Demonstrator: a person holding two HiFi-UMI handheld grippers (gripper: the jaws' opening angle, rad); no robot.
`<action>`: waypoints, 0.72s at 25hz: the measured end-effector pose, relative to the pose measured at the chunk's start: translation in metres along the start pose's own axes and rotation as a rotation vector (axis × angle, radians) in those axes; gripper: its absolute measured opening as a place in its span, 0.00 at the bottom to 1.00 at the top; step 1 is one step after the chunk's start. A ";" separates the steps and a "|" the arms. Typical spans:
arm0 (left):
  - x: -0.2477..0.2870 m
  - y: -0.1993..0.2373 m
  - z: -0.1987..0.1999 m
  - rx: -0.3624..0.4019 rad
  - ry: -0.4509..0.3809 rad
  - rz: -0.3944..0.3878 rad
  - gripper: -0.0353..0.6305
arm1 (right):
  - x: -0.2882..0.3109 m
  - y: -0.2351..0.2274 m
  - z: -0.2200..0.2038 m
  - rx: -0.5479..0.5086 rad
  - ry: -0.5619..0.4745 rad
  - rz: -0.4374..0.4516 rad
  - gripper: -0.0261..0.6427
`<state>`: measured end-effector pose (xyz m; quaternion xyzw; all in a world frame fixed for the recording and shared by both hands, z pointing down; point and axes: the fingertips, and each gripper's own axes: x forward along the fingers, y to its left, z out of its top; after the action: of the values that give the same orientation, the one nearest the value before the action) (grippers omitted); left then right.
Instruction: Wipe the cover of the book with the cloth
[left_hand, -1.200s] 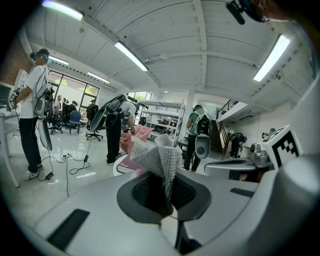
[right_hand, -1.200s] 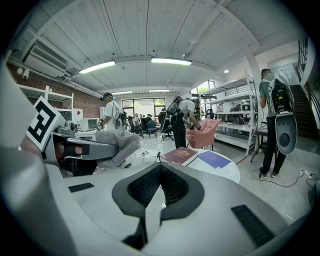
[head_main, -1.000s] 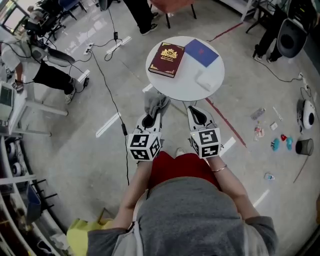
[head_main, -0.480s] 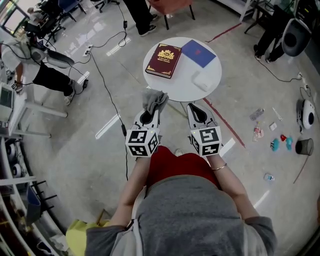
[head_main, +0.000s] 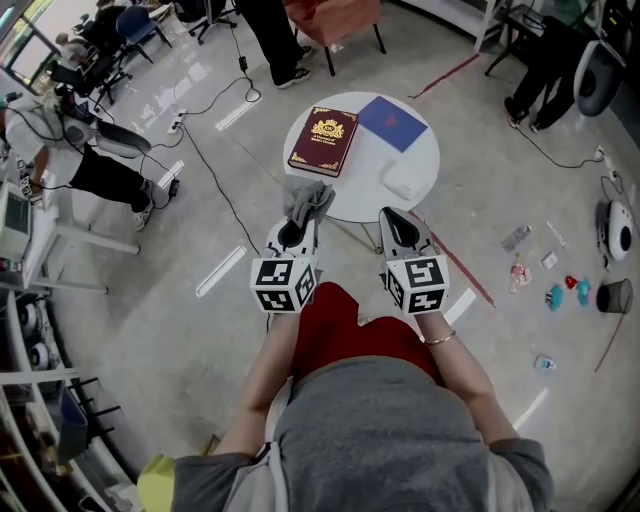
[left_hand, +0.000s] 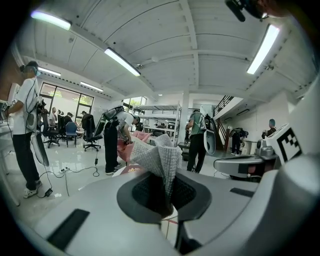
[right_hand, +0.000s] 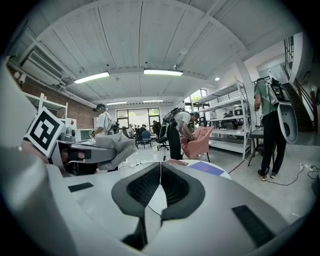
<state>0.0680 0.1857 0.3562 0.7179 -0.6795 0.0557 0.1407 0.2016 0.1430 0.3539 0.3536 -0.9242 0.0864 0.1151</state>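
Clamping the grey cloth (head_main: 308, 198), the left gripper (head_main: 297, 232) hangs short of the maroon book (head_main: 323, 141) on the round bench (head_main: 365, 178); the right gripper (head_main: 393, 220) has its jaws together, empty. Unheld, the book might slide when wiped.

Coarse woven cloth (left_hand: 156, 156), smooth white table (head_main: 362, 175)

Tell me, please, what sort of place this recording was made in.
Probably a robotics lab or workshop: metal shelving, office chairs and a person wearing backpack equipment, all on a concrete floor.
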 end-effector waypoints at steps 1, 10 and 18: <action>0.003 0.001 0.001 0.001 0.000 -0.001 0.09 | 0.003 -0.002 0.001 0.006 -0.002 -0.001 0.08; 0.046 0.040 0.001 0.003 0.040 0.015 0.09 | 0.057 -0.017 0.004 0.065 0.008 -0.040 0.08; 0.136 0.117 0.000 -0.021 0.110 -0.014 0.09 | 0.155 -0.032 0.001 0.074 0.085 -0.098 0.08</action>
<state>-0.0389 0.0509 0.4081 0.7169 -0.6663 0.0870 0.1857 0.1104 0.0211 0.3978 0.3984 -0.8963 0.1298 0.1453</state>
